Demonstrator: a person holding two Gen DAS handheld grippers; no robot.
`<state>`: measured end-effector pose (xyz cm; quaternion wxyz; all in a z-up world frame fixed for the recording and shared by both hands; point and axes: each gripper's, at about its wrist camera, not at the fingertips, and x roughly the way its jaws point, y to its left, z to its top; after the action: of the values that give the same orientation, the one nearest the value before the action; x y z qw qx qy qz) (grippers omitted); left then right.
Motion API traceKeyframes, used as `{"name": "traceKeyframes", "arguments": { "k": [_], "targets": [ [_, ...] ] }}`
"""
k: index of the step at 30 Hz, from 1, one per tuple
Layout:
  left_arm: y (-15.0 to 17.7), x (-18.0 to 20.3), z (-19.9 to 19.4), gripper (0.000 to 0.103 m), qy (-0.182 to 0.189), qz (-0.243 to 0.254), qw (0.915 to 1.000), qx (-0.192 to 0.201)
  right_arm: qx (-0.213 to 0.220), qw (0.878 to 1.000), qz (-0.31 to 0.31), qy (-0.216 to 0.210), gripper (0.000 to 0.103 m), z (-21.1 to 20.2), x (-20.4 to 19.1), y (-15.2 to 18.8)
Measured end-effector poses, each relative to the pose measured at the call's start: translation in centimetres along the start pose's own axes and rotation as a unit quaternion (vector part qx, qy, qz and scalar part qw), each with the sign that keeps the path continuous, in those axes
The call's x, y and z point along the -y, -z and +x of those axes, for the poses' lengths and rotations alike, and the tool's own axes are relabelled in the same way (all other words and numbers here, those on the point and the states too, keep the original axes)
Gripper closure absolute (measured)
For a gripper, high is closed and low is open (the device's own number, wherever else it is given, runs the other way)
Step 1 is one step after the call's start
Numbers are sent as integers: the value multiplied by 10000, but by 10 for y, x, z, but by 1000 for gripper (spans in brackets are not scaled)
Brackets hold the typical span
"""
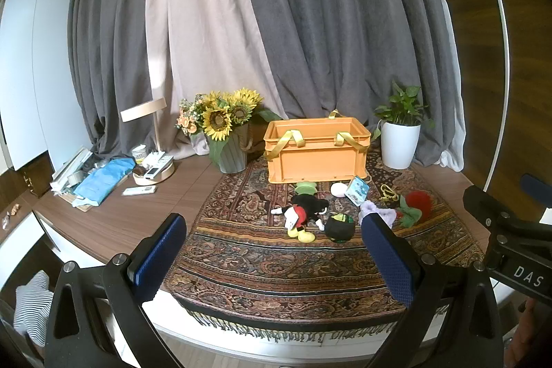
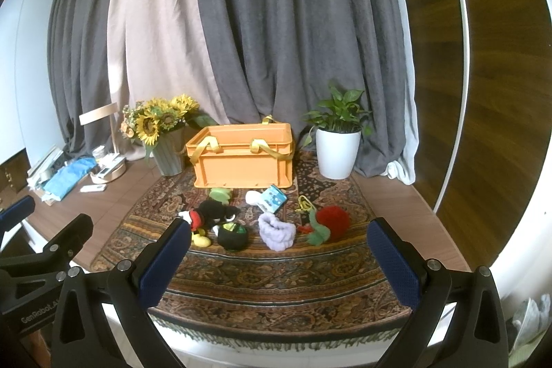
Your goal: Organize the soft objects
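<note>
"DAS" in white capitals on black body of right tool [image 1: 524, 275], seen at right edge of left wrist view. "GenRobot.A" in pale print, cut off by frame edge, on black body of left tool [image 2: 31, 316] in right wrist view. Blue-white packet [image 2: 273, 199] on patterned cloth carries print (too small to read).

The left gripper [image 1: 272, 250] is held level, its blue-padded fingers [image 1: 157, 256] spread wide with nothing between them. The right gripper [image 2: 279, 257] sits alongside, likewise spread wide and empty.
</note>
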<state>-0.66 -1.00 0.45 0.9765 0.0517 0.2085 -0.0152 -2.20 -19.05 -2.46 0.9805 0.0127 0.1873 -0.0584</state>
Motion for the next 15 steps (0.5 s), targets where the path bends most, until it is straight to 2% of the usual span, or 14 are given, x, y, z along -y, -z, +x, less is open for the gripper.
{"name": "traceKeyframes", "arguments": {
  "k": [15],
  "targets": [
    [-1, 7, 2, 0, 23, 8, 10000, -11, 1, 10000, 0, -2, 0, 0, 0, 0]
  ]
}}
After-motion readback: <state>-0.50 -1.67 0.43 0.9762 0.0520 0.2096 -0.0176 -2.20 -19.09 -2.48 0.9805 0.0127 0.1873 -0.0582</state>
